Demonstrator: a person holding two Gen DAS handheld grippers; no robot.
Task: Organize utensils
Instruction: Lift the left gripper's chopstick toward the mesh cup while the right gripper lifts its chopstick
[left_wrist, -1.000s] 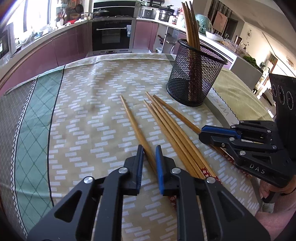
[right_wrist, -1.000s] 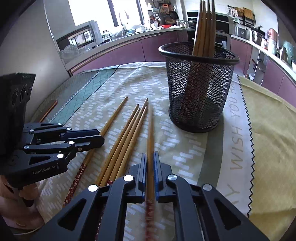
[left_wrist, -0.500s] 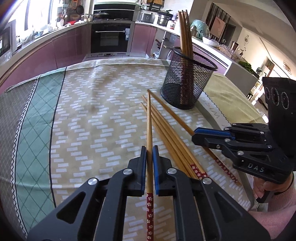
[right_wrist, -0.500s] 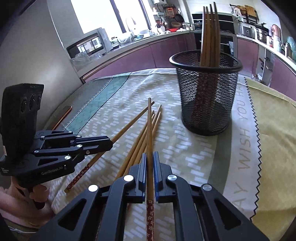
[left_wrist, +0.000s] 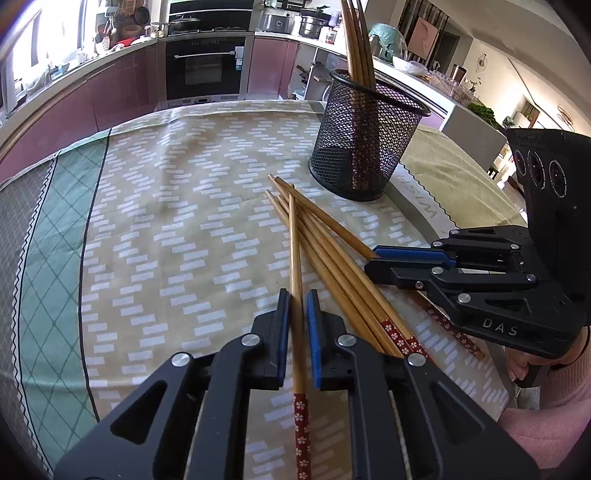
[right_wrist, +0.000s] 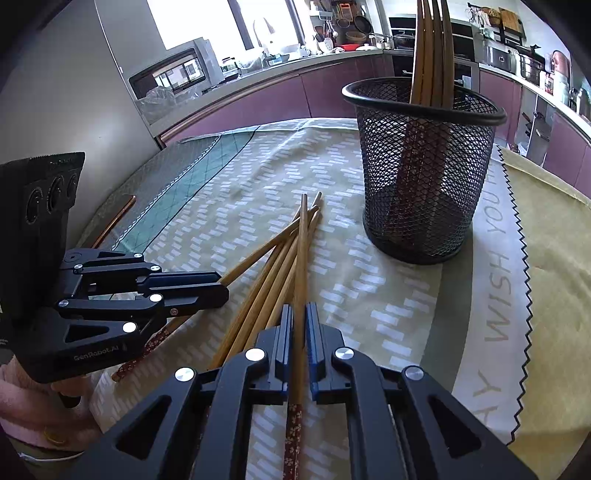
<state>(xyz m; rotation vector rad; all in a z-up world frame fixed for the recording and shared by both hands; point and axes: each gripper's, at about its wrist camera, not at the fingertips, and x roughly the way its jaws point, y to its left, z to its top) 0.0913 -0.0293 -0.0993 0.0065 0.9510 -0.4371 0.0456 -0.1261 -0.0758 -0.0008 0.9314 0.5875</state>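
Note:
My left gripper is shut on a wooden chopstick with a red flowered end, pointing toward the black mesh holder. My right gripper is shut on another chopstick, also held above the cloth and pointing ahead. Several loose chopsticks lie in a fan on the tablecloth between the grippers, also in the right wrist view. The mesh holder stands upright with several chopsticks in it. The right gripper shows in the left wrist view, the left in the right wrist view.
The table carries a beige patterned cloth with a green border at the left and a yellow-green cloth at the right. Kitchen counters and an oven stand behind the table.
Both grippers have lifted their chopsticks off the cloth. The left gripper closed on its chopstick and swung it to point toward the holder.

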